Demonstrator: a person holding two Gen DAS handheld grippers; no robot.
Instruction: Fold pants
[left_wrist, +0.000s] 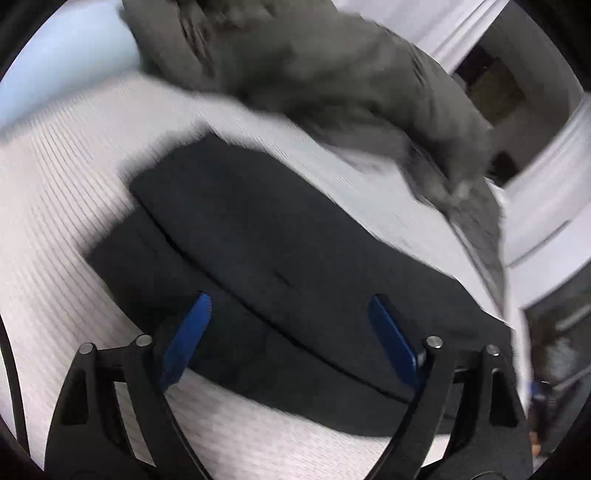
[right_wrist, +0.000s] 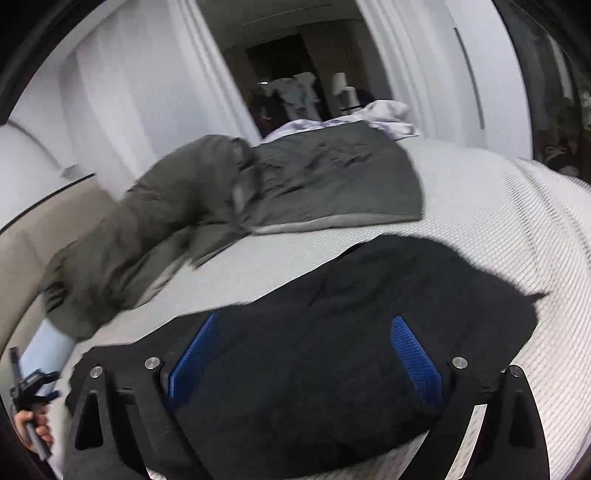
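My left gripper (left_wrist: 290, 325) has its blue-padded jaws spread wide, nothing between the pads, and it hangs above the folded black fabric pants (left_wrist: 280, 266), which lie flat on the white ribbed bedcover (left_wrist: 55, 206). A folded edge of them runs from ten o'clock down to four o'clock across my left view. Up at twelve to two o'clock there, a crumpled olive-grey garment (left_wrist: 332, 74) sprawls over the cover, clear of the black bundle. Over on my right gripper (right_wrist: 306, 354), the jaws are spread wide as well, pads clear of the cloth, with the black pants (right_wrist: 332, 332) filling the space beneath them from six o'clock out to three. In that view the olive-grey garment (right_wrist: 295, 177) stretches from eight o'clock up to one o'clock, and a rumpled white cloth (right_wrist: 388, 114) sits past it at one o'clock. Down at eight o'clock I catch my other hand (right_wrist: 31, 424) gripping its tool handle, blurred.
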